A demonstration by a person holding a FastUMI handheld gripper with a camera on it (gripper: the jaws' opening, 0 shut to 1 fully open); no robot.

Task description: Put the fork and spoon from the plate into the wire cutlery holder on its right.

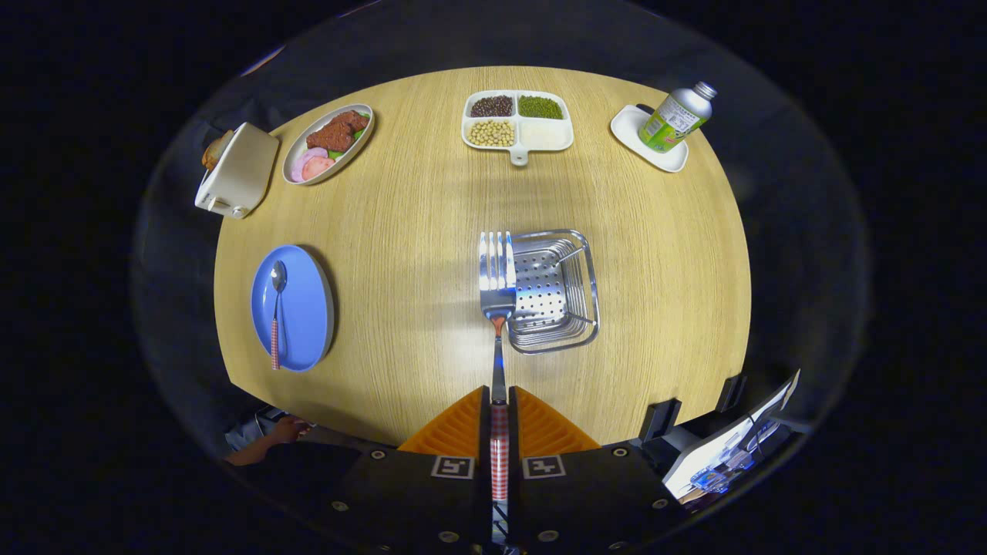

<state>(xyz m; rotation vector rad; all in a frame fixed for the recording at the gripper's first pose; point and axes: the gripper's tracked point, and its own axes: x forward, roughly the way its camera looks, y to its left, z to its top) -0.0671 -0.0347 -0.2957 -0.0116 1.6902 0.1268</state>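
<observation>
Fork (pixel 498 270) clamped in the gripper (pixel 499 408), tines out over the cutlery holder's (pixel 557 291) left edge.
Both orange fingers (pixel 463 428) pressed its checked handle; the spoon (pixel 276 312) lay on the blue plate (pixel 304 308) at left.

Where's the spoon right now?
The spoon lies on the blue plate, far left of the gripper, which is shut on the fork.

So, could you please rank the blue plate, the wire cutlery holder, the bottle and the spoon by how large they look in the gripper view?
1. Blue plate and wire cutlery holder: about alike, too close to rank.
2. Spoon.
3. Bottle, though it stands farthest off, so it may only look small.
The gripper is shut on the fork.
</observation>
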